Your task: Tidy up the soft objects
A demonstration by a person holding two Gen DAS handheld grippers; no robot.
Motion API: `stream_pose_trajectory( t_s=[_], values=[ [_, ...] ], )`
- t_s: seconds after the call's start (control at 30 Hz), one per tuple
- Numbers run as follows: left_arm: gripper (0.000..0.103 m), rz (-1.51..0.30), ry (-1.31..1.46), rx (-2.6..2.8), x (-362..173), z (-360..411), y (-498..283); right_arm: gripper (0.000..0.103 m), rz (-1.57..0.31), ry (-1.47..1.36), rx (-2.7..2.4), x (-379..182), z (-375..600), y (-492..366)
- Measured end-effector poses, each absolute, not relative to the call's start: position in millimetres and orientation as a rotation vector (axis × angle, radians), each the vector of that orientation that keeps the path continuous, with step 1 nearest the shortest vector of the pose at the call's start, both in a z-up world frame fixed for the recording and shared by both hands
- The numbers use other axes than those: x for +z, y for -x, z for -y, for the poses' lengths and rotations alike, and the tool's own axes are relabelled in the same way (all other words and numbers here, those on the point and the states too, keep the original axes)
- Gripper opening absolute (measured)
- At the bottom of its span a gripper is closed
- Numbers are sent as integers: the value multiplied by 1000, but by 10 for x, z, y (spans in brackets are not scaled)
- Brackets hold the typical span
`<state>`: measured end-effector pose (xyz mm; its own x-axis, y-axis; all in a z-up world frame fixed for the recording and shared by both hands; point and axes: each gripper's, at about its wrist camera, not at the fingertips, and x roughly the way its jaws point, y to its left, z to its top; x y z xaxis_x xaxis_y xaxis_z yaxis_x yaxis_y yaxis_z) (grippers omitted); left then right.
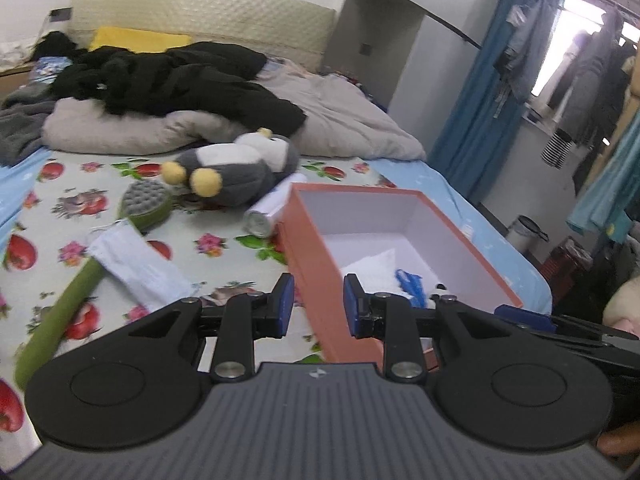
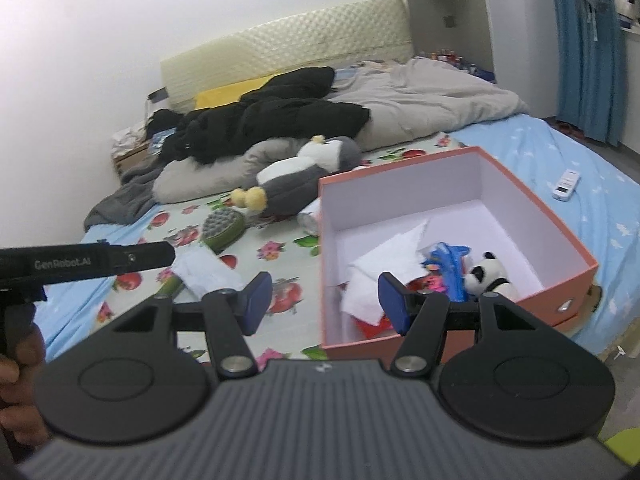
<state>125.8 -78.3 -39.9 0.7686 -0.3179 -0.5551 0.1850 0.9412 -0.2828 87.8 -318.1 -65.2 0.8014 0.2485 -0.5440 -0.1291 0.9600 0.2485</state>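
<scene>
Plush penguin point(image 1: 236, 168) beyond both empty, parted tongs point(image 1: 318, 305).

Upper left of the frame: padded headboard point(image 1: 200, 8), with a yellow pillow point(image 1: 136, 38) below it. Centre: black garments point(image 1: 180, 80) piled on a grey duvet point(image 1: 340, 120). Right: blue curtain point(image 1: 476, 120), hanging clothes point(image 1: 576, 72) by the window. Right wrist view, right edge: white remote control point(image 2: 566, 185) lying on the blue sheet point(image 2: 560, 152), well apart from the duvet.
</scene>
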Motion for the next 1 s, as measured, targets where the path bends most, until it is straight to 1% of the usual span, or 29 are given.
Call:
stream_pose_trajectory(
  t_s=[0.63, 0.77, 1.0],
  values=[
    [31, -608, 288, -122, -325, -167, -673, 61, -609, -118, 388, -579, 2330, -803],
    [31, -622, 294, -77, -394, -369, -629, 61, -632, -118, 425, -674, 2140, -810],
    [31, -670, 320, -32, -656, -613, -820, 61, -681, -91, 471, -881, 1912, -863]
  ],
)
